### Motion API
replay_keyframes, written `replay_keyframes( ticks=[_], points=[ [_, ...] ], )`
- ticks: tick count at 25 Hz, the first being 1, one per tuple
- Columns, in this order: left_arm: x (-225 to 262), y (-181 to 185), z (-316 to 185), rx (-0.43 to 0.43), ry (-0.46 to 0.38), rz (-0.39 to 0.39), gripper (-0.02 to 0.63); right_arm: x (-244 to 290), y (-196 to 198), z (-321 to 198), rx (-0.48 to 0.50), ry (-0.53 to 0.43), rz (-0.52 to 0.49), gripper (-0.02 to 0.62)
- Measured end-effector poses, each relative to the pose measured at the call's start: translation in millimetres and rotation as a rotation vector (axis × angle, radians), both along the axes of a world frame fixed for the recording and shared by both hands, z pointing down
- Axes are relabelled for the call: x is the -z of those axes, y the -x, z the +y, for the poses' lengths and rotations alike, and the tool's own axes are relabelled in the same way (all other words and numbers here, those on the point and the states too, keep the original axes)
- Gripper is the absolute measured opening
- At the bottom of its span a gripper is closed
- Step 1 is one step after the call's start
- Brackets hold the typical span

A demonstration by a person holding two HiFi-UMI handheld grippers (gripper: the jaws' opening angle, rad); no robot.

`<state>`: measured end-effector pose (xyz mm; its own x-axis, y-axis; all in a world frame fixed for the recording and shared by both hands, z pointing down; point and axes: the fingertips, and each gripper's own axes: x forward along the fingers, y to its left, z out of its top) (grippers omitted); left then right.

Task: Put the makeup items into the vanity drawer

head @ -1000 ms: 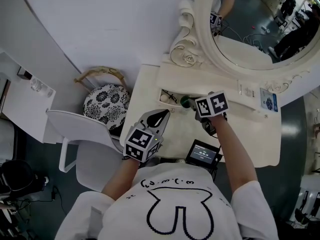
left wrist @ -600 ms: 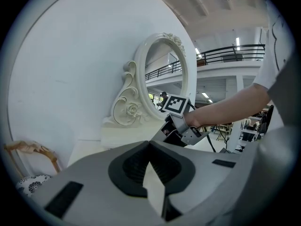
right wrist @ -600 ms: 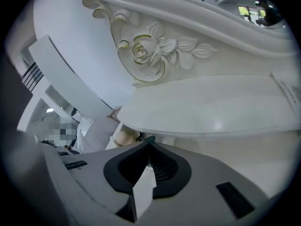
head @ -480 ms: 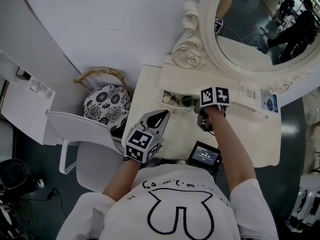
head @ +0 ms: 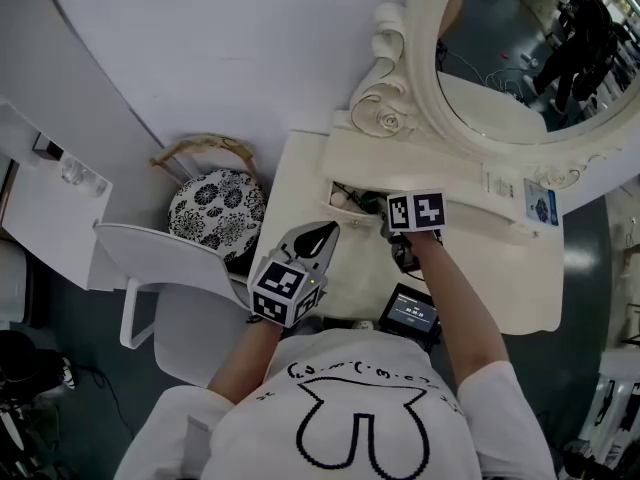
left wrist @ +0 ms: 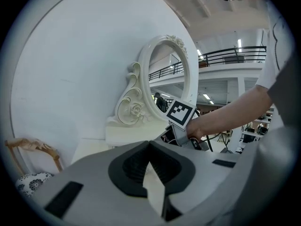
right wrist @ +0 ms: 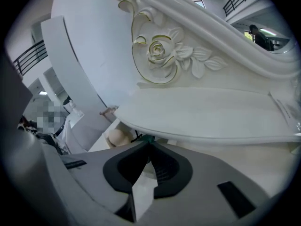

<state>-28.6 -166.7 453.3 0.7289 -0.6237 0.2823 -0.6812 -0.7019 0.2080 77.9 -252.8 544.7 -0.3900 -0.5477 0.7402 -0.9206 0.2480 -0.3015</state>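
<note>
Left tongs [head: 323, 233] pressed together, empty, above the counter [head: 300, 178]; right tongs [right wrist: 149, 144] empty, tips just beginning to part at the open drawer [head: 329, 194]; green makeup item [head: 369, 204] lies inside it.

Left gripper [head: 322, 233] held close to torso, forearm bent, jaws together, empty. Right arm stretched forward, right gripper [right wrist: 149, 144] ahead of left fingertips, jaws nearly together, just opening, nothing between them.

The drawer [head: 343, 196] lies mostly hidden under the shelf [head: 430, 173]; a green item [right wrist: 146, 138] and a beige round item [right wrist: 117, 138] inside show only partly. The mirror [head: 520, 58] runs off the picture's edge.
</note>
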Motion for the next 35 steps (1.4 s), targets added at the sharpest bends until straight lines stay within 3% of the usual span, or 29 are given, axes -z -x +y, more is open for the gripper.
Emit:
replay_keyframes(
  ticks=[9, 20, 23, 29, 32, 35],
  points=[
    [-2, 3, 2, -0.011, 0.004, 0.008, -0.006, 5, -4, 1, -0.004, -0.043, 0.042, 0.054],
    [3, -2, 2, -0.092, -0.019, 0.002, -0.006, 31, -1, 16, -0.014, -0.109, -0.013, 0.073],
    [9, -3, 4, -0.108, -0.045, 0.018, -0.006, 43, 4, 21, -0.013, -0.139, -0.035, -0.008],
    [18, -3, 6, -0.139, -0.088, 0.051, -0.006, 75, 25, 33, 0.019, -0.288, -0.157, -0.011],
    [20, -5, 8, -0.156, -0.088, 0.057, -0.006, 87, 31, 39, 0.058, -0.357, -0.149, -0.012],
    [22, -9, 10, -0.158, -0.094, 0.061, -0.006, 107, 37, 46, 0.144, -0.490, -0.132, -0.012]
  ],
)
